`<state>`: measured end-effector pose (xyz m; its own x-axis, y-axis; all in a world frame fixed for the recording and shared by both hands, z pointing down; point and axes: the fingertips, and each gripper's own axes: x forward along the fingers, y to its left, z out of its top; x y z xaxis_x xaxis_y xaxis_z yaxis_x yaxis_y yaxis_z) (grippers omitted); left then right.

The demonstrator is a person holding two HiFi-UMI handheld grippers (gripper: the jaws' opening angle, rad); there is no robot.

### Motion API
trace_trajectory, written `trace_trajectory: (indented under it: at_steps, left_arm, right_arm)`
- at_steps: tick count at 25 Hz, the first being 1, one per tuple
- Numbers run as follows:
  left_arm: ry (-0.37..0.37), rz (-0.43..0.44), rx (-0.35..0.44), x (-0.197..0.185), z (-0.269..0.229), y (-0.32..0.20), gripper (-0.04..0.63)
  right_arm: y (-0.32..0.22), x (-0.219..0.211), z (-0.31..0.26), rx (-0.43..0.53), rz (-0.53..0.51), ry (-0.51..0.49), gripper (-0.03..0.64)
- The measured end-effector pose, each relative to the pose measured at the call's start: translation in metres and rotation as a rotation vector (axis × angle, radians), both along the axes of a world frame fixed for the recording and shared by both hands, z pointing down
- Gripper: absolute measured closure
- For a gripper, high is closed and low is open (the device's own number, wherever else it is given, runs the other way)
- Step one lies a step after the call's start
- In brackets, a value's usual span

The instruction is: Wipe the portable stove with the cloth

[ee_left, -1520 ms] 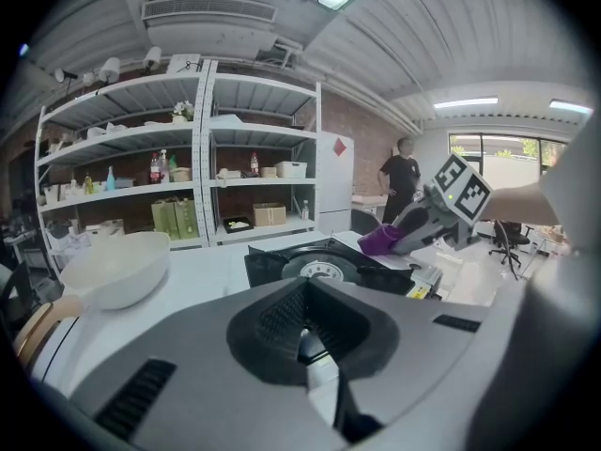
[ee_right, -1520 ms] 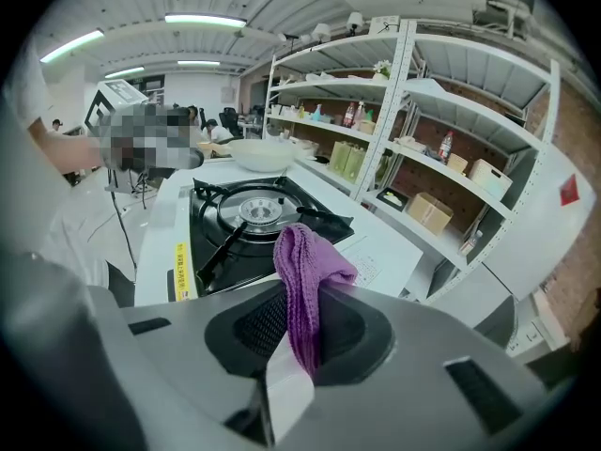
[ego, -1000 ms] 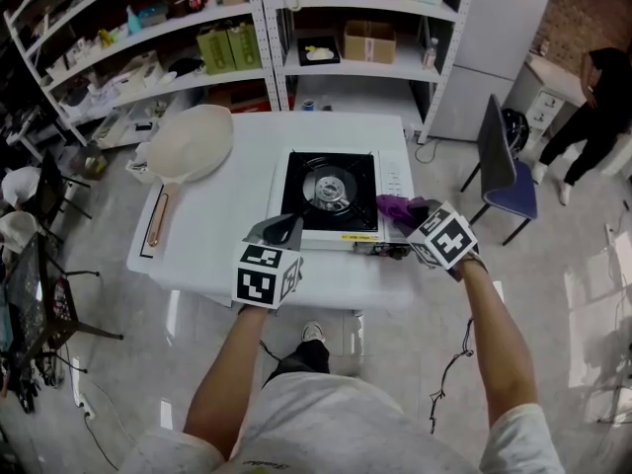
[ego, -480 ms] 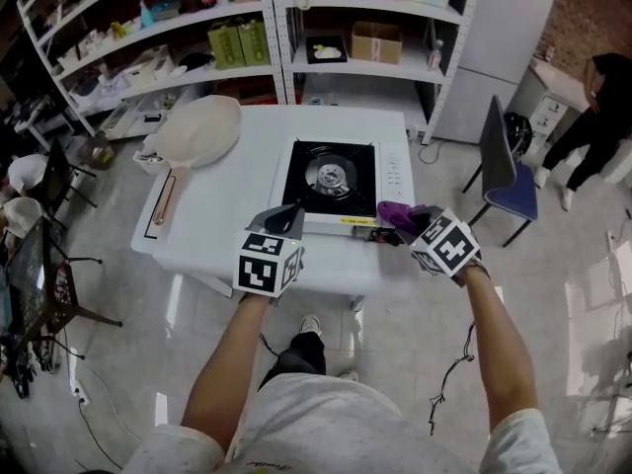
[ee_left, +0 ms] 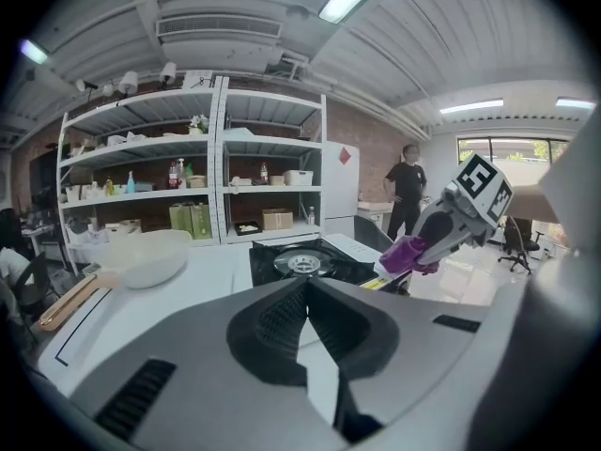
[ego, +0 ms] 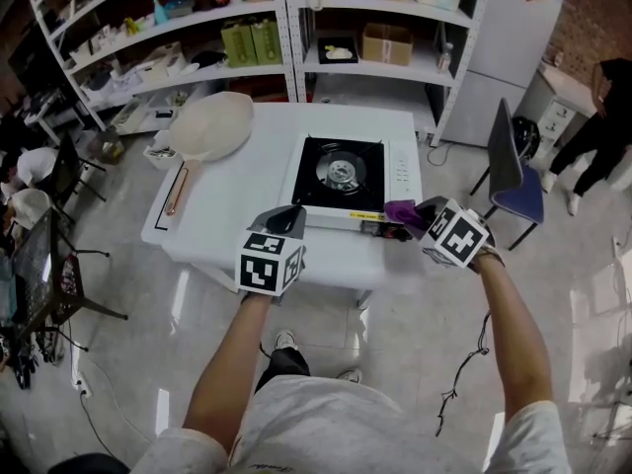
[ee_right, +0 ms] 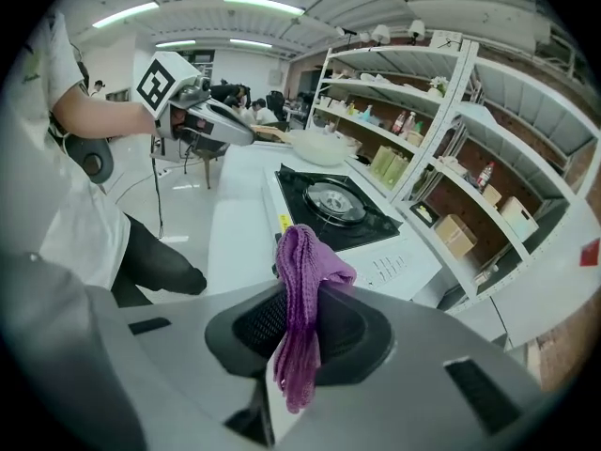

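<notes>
The cloth is pinched in the right claw, with the stove just ahead of it, presumably ready for wiping, and the left claw is closed and empty.

Portable stove: white body, black top plate, round burner in the middle, sitting flat on the 3 o'clock half of the table. Purple knit cloth is bunched up and clamped in my right gripper, at the stove's 5 o'clock corner. Can't tell if it touches.
</notes>
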<state>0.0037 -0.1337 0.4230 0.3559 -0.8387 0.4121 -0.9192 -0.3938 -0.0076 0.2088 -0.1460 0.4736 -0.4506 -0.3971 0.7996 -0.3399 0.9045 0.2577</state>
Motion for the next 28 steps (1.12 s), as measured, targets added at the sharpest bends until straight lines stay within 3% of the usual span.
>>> trace_trajectory:
  at_steps: [9, 28]
  left_arm:
    - [0.024, 0.027, -0.009, -0.027, 0.006, -0.012, 0.592]
    - [0.029, 0.074, -0.013, -0.059, 0.006, -0.031, 0.592]
  right_arm:
    - [0.003, -0.025, 0.013, -0.069, -0.035, 0.083, 0.554]
    - [0.008, -0.089, 0.019, -0.128, -0.102, 0.078, 0.554]
